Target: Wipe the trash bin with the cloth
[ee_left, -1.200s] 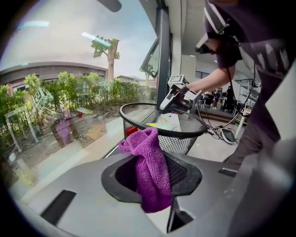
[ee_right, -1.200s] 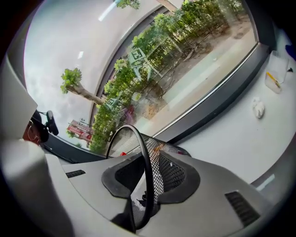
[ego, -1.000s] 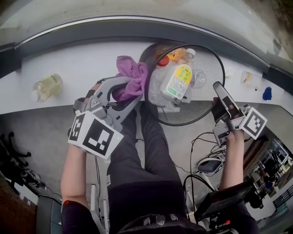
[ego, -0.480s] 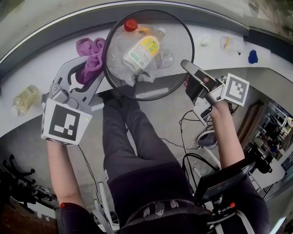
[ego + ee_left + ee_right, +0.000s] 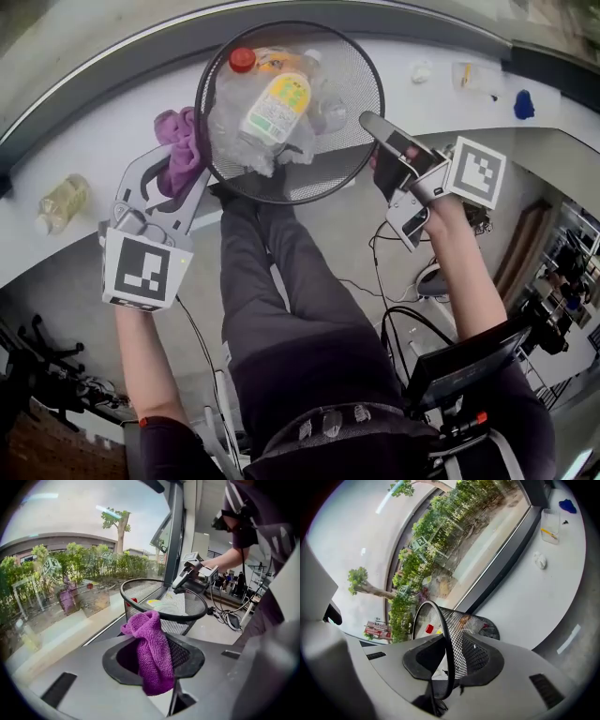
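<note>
A black mesh trash bin (image 5: 354, 141) is lifted and tilted, its mouth facing up at me. Inside it lie a yellow-labelled bottle (image 5: 277, 101) and clear plastic trash. My right gripper (image 5: 380, 141) is shut on the bin's right rim, and in the right gripper view the rim wire and mesh (image 5: 461, 632) run between its jaws (image 5: 450, 663). My left gripper (image 5: 183, 173) is shut on a purple cloth (image 5: 178, 148) that lies against the bin's outer left wall. In the left gripper view the cloth (image 5: 152, 653) hangs between the jaws just before the bin (image 5: 140, 610).
A white curved ledge (image 5: 84, 141) runs under a window. On it lie a bottle of yellowish liquid (image 5: 61, 202), a small clear container (image 5: 464, 75) and a blue object (image 5: 523, 103). My legs are below the bin, with cables and a screen (image 5: 459, 361) at the lower right.
The bin has shifted left and up in the head view with the right gripper still on its rim. The left gripper and cloth have stayed at the bin's left side, sliding slightly lower.
</note>
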`<state>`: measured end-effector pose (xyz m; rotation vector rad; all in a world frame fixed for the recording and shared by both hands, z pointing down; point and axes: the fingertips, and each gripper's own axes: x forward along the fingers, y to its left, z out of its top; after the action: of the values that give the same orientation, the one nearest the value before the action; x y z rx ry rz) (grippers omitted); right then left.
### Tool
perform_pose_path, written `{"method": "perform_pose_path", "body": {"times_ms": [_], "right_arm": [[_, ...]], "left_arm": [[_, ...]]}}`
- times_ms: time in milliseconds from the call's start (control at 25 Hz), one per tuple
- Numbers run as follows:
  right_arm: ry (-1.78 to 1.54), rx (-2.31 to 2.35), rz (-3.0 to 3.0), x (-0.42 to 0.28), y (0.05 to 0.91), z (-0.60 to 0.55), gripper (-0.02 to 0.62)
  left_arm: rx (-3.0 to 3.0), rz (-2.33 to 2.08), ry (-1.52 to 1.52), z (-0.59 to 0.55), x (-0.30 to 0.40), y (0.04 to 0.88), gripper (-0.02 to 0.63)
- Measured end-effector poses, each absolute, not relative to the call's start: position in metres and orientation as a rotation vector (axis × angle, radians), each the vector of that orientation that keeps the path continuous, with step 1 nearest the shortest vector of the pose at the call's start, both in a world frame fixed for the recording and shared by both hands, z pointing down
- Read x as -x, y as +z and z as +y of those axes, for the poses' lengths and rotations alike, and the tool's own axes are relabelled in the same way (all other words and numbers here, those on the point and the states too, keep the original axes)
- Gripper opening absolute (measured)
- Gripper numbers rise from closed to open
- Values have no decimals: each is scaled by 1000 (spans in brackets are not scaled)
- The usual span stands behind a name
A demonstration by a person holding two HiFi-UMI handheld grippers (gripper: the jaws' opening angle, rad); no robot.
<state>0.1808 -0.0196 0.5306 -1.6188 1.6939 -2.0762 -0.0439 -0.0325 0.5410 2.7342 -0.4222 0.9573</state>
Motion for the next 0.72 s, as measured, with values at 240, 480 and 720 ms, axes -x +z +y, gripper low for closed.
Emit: {"method": "perform_pose_path", "body": {"times_ms": [240,480,720], "right_arm": [[-2077,1637,1647,-182,532,2,101],[-2106,1599,1501,-169,536,21,101],[-2127,1572,1493,-149,544,36,101]], "left_arm": [[-2748,-346,947,6,35,545,114],[-2743,-253,922,46,16,545,114],[-2707,-156,865,72,0,551,114]]}}
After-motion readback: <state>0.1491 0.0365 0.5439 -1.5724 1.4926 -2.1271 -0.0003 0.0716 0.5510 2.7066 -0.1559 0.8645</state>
